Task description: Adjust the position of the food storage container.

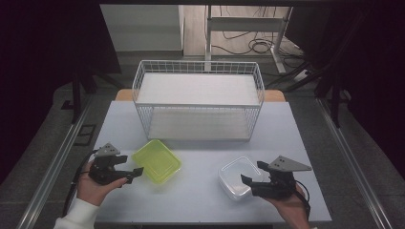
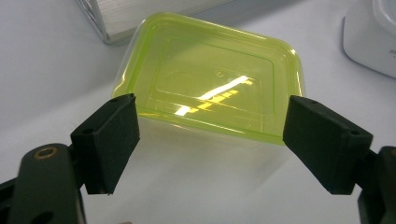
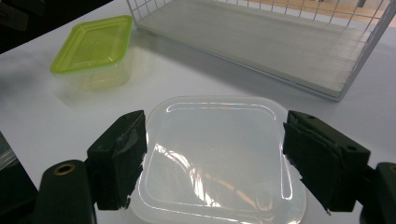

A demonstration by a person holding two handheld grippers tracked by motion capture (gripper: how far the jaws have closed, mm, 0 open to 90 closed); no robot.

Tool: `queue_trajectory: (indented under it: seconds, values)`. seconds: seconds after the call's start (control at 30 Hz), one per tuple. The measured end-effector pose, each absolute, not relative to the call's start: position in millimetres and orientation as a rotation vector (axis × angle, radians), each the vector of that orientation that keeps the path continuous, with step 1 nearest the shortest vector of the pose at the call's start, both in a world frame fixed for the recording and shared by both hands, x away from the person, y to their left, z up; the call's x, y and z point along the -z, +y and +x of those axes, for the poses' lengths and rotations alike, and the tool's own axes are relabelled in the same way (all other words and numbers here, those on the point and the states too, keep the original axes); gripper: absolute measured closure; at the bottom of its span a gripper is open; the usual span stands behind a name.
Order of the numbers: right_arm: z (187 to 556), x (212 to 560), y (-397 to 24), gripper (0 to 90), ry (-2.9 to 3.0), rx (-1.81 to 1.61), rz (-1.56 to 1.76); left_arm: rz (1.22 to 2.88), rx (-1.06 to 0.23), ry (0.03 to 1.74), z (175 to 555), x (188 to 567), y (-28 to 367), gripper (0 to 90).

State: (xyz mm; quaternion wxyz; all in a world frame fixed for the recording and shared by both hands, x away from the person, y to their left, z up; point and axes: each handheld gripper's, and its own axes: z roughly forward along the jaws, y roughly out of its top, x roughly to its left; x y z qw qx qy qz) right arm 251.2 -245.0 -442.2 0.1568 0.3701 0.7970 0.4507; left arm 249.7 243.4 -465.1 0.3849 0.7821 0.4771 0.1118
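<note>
A white two-tier wire rack (image 1: 198, 102) stands at the far middle of the pale grey surface (image 1: 200, 195), and everything else is placed from it. In front of the rack's left end, near its lower shelf, sits a yellow-green lidded plastic container (image 1: 156, 161), turned at an angle to the rack's front edge. In front of the rack's right half, farther toward the person, sits a clear lidded plastic container (image 1: 239, 178); the two containers lie apart with bare surface between them. The left claw (image 1: 132, 173) is held in a hand just to the left of the green container, well in front of the rack's left corner. Its jaws stand wide open and hold nothing; in the left gripper view they frame the container's near edge, with the pads (image 2: 112, 140) short of its wall. The right claw (image 1: 253, 172) is held in a hand at the right side of the clear container. Its jaws are likewise spread wide and grip nothing; in the right gripper view the clear container (image 3: 219, 158) lies between them, each pad (image 3: 310, 156) close beside the lid's rim, and whether it touches cannot be told. No brand, label or writing can be read on either container or on the rack.
</note>
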Motion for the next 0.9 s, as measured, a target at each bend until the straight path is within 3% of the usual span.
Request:
queue_trajectory:
  seconds: [0.57, 0.9]
  values:
    - [251, 448, -245, 21.0, 2.304, -1.257, 1.071, 2.010, -0.285, 1.202, 252, 467, 243, 18.6]
    - [252, 450, -245, 21.0, 2.315, -1.247, 1.078, 2.096, -0.265, 1.096, 237, 468, 238, 27.2]
